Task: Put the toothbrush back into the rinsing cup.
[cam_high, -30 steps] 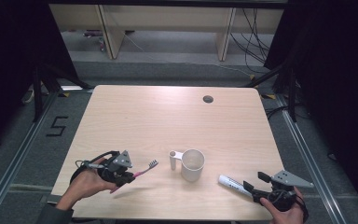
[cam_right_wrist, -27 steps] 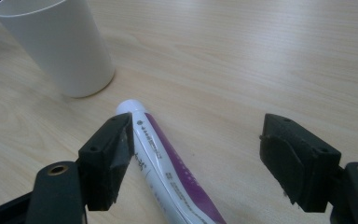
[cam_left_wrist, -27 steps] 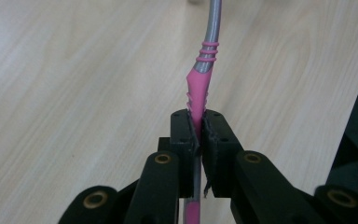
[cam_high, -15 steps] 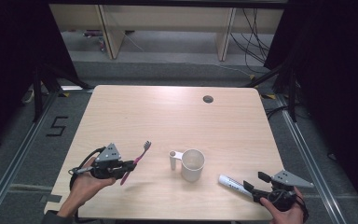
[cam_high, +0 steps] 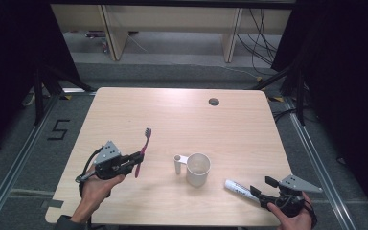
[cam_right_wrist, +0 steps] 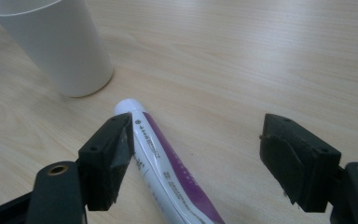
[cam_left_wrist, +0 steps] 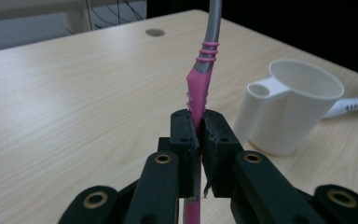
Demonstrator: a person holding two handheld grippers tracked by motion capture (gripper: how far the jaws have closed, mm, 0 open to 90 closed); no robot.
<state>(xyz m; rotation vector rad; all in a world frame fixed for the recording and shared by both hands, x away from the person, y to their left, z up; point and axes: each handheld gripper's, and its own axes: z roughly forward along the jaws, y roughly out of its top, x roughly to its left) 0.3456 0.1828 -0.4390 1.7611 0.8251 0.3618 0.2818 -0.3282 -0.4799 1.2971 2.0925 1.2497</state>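
Observation:
A pink and grey toothbrush (cam_high: 143,149) is held off the table, bristle end pointing away from the person, by my left gripper (cam_high: 133,162), which is shut on its pink handle (cam_left_wrist: 198,100). A white cup (cam_high: 197,169) with a side handle stands right of it, also seen close in the left gripper view (cam_left_wrist: 292,109). A white and purple toothpaste tube (cam_high: 239,189) lies on the table at the front right. My right gripper (cam_high: 263,193) is open, its left jaw resting against the tube (cam_right_wrist: 168,163), the right jaw well apart from it.
The light wooden table (cam_high: 182,120) has a round cable hole (cam_high: 214,101) near its far edge. A wooden shelf frame (cam_high: 172,28) and cables lie on the floor beyond. Dark curtains flank both sides.
My left gripper has lifted and turned the toothbrush from lying rightward to pointing away, and moved right toward the cup. The right gripper has barely moved.

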